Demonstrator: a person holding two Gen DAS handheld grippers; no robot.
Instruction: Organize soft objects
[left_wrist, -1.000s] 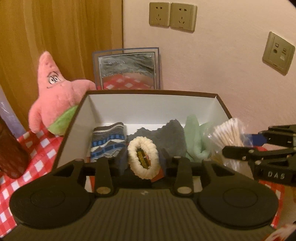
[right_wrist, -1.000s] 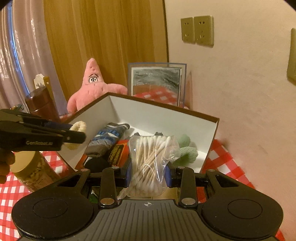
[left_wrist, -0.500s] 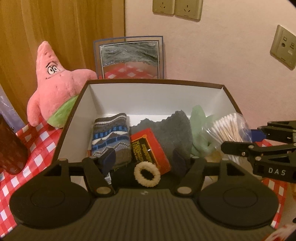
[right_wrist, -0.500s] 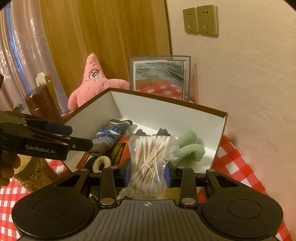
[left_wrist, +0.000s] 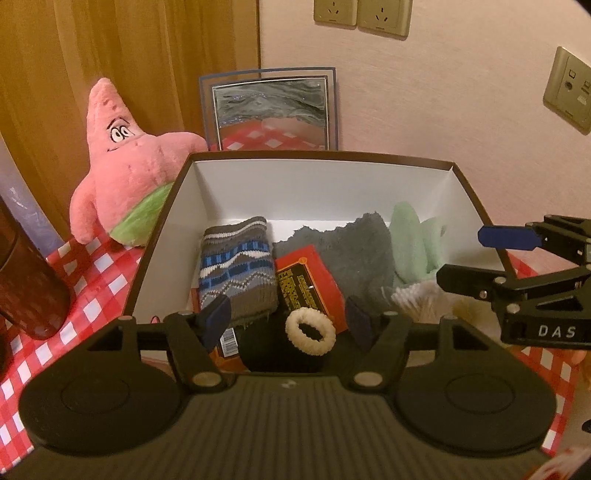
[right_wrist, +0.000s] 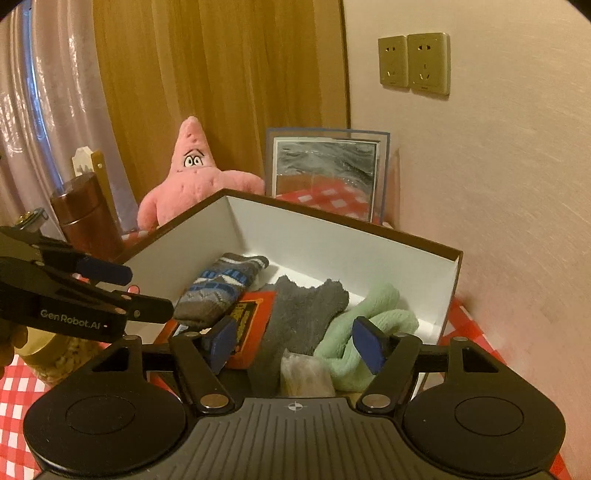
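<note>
Two grippers hover over one open box (left_wrist: 173, 206) with white inner walls and a dark brown rim, standing on a table (left_wrist: 92, 266) covered in red-and-white check cloth, against a pale wall. Behind the box's left corner sits a pink star-shaped plush (left_wrist: 125, 173) with a green lower half, outside the box and touching its wall; a framed mirror (left_wrist: 271, 110) leans on the wall just behind the box. Inside, from left to right: a striped grey-blue knit sock (left_wrist: 236, 269), a flat red packet (left_wrist: 306, 284) partly under a dark grey fuzzy cloth (left_wrist: 354, 254), and a pale green fuzzy sock (right_wrist: 373, 321) by the right wall. A clear bag of cotton swabs (right_wrist: 304, 373) lies at the near edge of the box, directly below the right gripper (right_wrist: 295, 343), whose jaws have just been opening and stand apart, with the bag lying free between and beneath them. The left gripper (left_wrist: 288, 317) has jaws apart as well, clamped on nothing; a cream hair scrunchie (left_wrist: 310, 332) lies loose in the box's near end between its fingers, resting partly on the red packet. A dark brown cylindrical container (right_wrist: 88, 218) stands on the table left of the box.
</note>
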